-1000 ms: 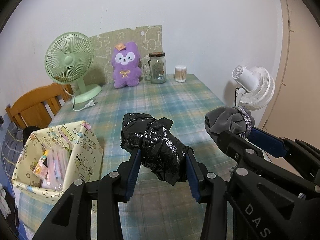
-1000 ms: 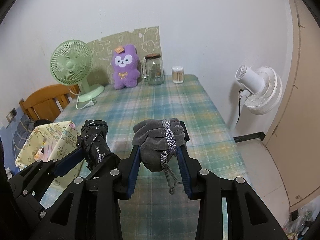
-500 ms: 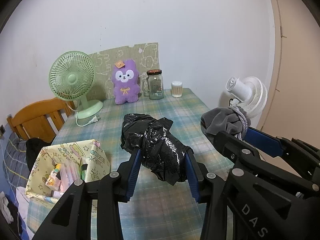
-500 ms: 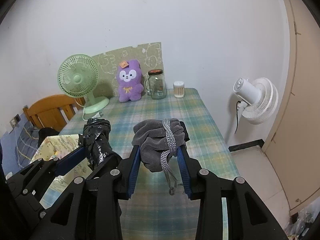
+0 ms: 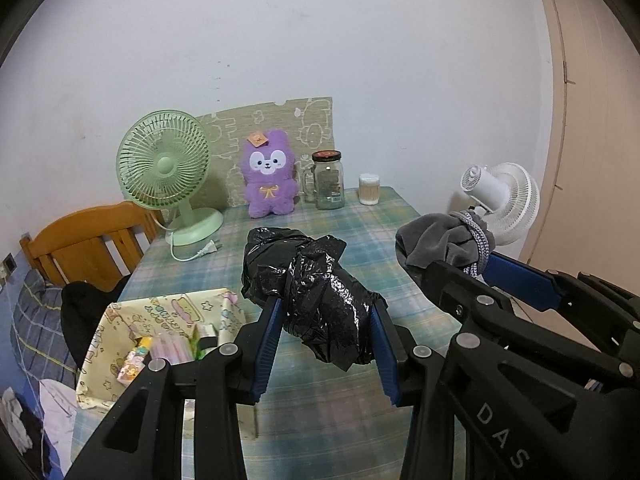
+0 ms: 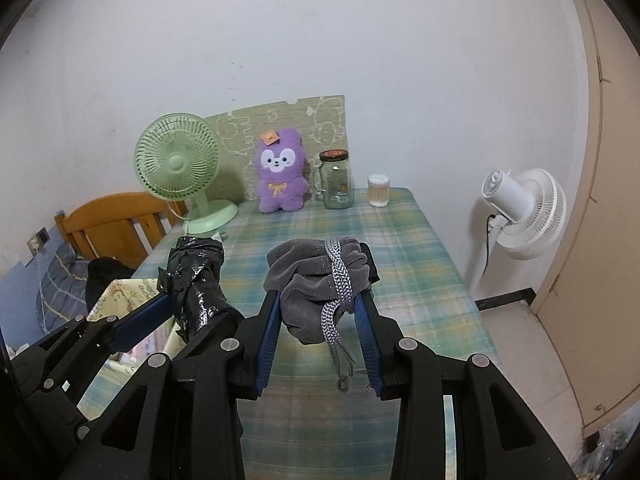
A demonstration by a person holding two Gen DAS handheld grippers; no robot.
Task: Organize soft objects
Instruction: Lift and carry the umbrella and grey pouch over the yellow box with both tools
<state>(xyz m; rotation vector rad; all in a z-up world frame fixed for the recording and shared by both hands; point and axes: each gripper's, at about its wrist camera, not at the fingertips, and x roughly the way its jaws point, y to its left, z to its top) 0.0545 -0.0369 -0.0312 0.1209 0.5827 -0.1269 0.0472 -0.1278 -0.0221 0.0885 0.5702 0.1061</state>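
My left gripper (image 5: 325, 312) is shut on a crumpled black plastic bag (image 5: 316, 292), held in the air above the plaid table (image 5: 360, 420). To its right, my right gripper (image 6: 317, 304) is shut on a grey cloth pouch (image 6: 312, 276) with a braided grey cord (image 6: 340, 292) hanging from it. From the right wrist view the black plastic bag (image 6: 196, 276) appears at the left; from the left wrist view the grey pouch (image 5: 440, 240) appears at the right. A purple plush toy (image 5: 270, 182) sits at the table's far end.
A patterned fabric bin (image 5: 120, 320) with small packets stands at the table's left front. At the back stand a green desk fan (image 5: 164, 168), a glass jar (image 5: 329, 180) and a cotton-swab tub (image 5: 369, 189). A wooden chair (image 5: 84, 248) is left, a white fan (image 6: 524, 212) right.
Both grippers have risen and drawn back from the table with their bundles still held; the fan, plush and jar now look smaller and lower in both views.
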